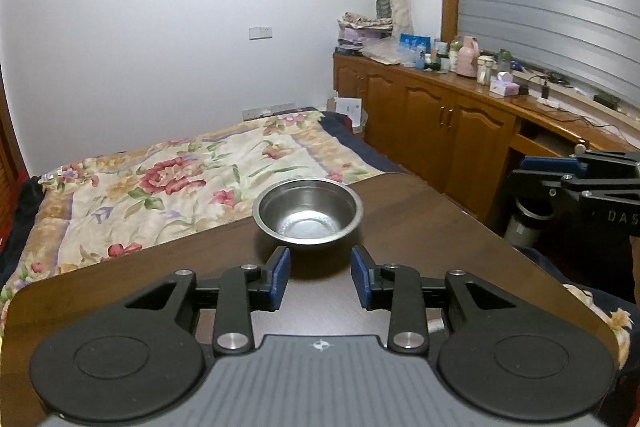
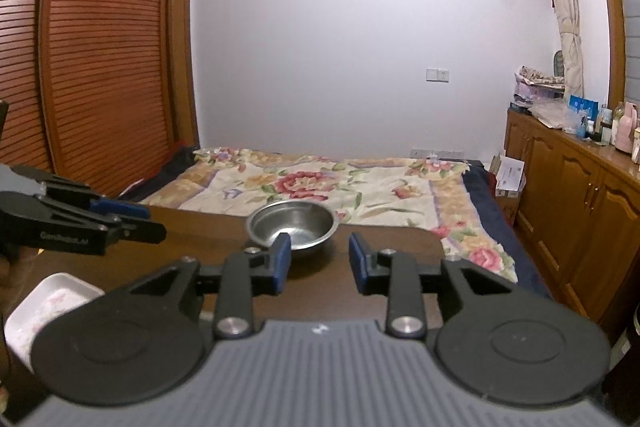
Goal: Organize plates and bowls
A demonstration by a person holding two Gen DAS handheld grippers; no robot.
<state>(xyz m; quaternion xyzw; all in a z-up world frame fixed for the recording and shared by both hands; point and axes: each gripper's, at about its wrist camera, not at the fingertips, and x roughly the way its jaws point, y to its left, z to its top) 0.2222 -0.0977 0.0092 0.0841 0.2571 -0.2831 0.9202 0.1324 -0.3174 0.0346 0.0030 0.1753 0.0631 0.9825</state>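
A steel bowl (image 1: 308, 213) is sitting upright on the brown table (image 1: 420, 227). The left gripper (image 1: 320, 277) and right gripper (image 2: 318, 261) are both hovering just short of the bowl, fingers spread apart around nothing.

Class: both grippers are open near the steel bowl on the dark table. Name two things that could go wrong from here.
1. The steel bowl sits close to the far edge of the table, beside the bed; a nudge from the left gripper may push it off.
2. The white dish lies low beside the right gripper, which could knock it in passing.
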